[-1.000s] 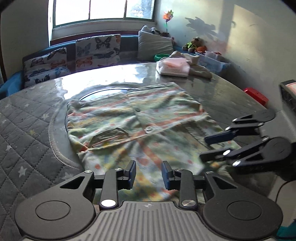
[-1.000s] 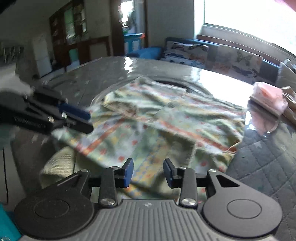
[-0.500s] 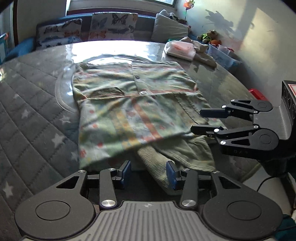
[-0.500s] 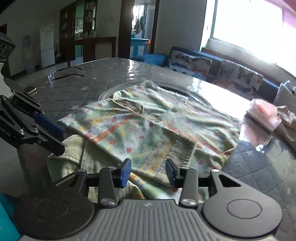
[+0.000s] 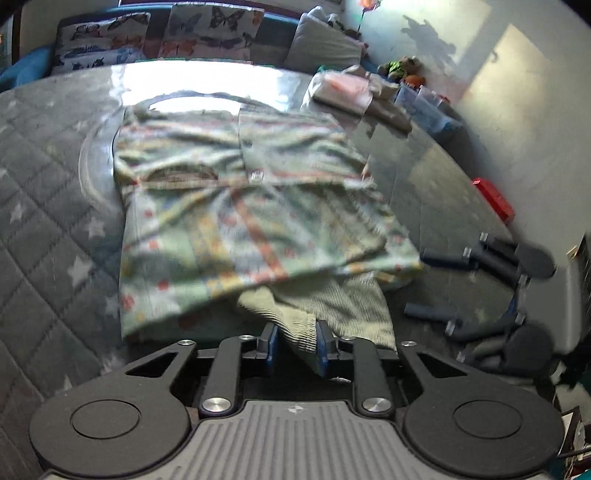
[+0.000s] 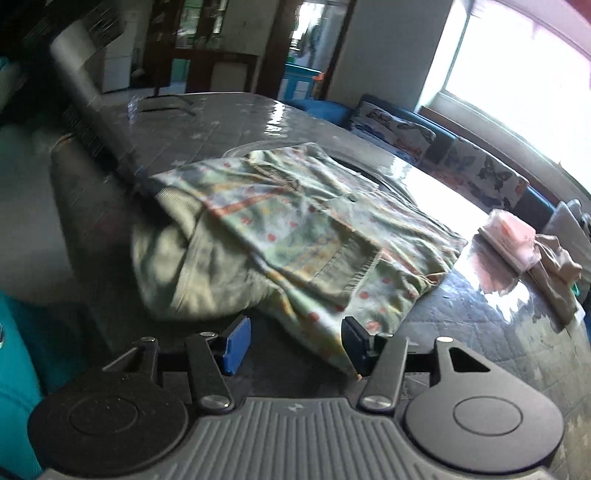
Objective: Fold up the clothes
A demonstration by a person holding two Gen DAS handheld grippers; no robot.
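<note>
While your left gripper (image 5: 294, 343) is closing its jaws, a fold of ribbed olive cloth (image 5: 332, 295) sits between its blue pads (image 5: 272, 341), the right pad touching it; whether the left pad presses cannot be told. Item: patterned shirt (image 5: 236, 206), pale green with orange and yellow stripes, buttoned, lying flat across the middle of the quilted grey surface (image 5: 40, 192), its near hem overlapping the ribbed olive cloth at the near edge. Item: your right gripper (image 6: 293, 343), jaws standing wide and opening, with a corner of the shirt's hem lying between them against the right-hand pad, not pinched. Item: folded pink bundle (image 5: 341, 86) with a beige garment (image 5: 388, 107) beside it, at the far right of the surface, well apart from the shirt. Item: butterfly-print cushions (image 5: 207, 31) on the bench beyond the surface.
</note>
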